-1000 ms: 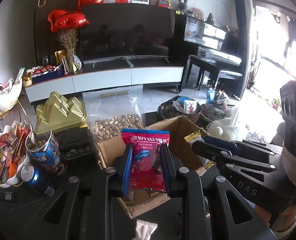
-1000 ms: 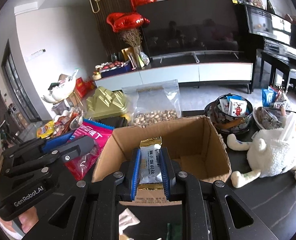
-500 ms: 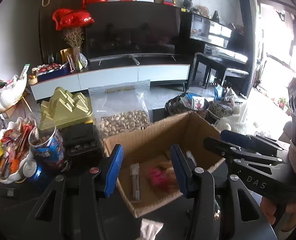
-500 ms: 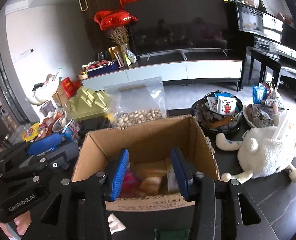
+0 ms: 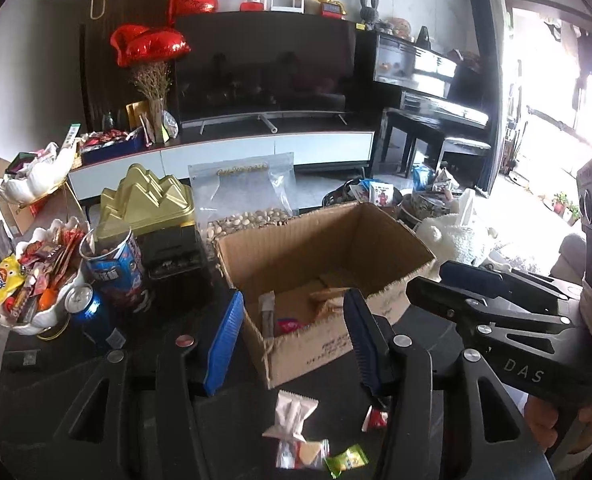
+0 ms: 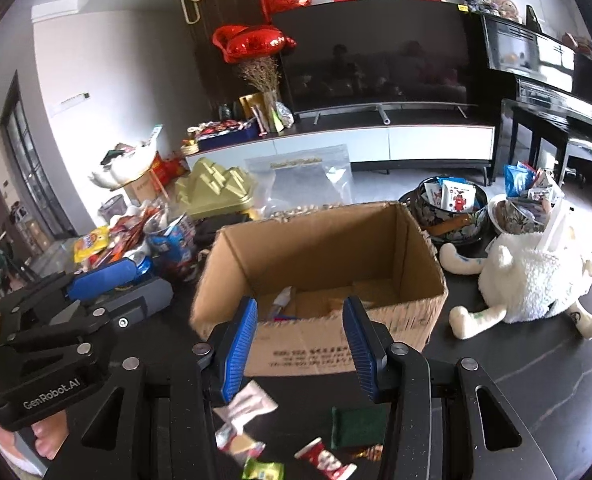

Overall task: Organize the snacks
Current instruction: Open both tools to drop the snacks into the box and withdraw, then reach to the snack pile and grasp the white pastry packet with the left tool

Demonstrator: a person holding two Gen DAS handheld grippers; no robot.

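Observation:
An open cardboard box [image 5: 328, 240] [image 6: 316, 248] stands on the dark table, with several snack packets [image 5: 288, 324] lying on its floor. My left gripper [image 5: 293, 296] hovers before the box's near left corner; its jaws are opening and nothing is between them. My right gripper [image 6: 300, 301] hangs in front of the box's near wall, open and empty. Each gripper shows in the other's view, the right one [image 5: 472, 280] and the left one [image 6: 108, 276]. Loose snacks lie on the table below the fingers: a white packet [image 5: 292, 412] [image 6: 248, 400], a green packet [image 5: 346, 458], a red-and-white packet [image 6: 324, 458].
Left of the box stand a black tin [image 5: 172, 256], a gold tin [image 5: 148, 204], a blue cup [image 5: 112, 264], a can [image 5: 88, 312] and a white bowl of snacks [image 5: 28, 288]. Behind it leans a bag of nuts [image 5: 248, 216]. A plush toy [image 6: 536, 280] and snack bowls [image 6: 448, 208] sit right.
Both grippers let their packets go into the box, the left a red one, the right a gold-and-white one. Both opened and drew back toward the table's near side.

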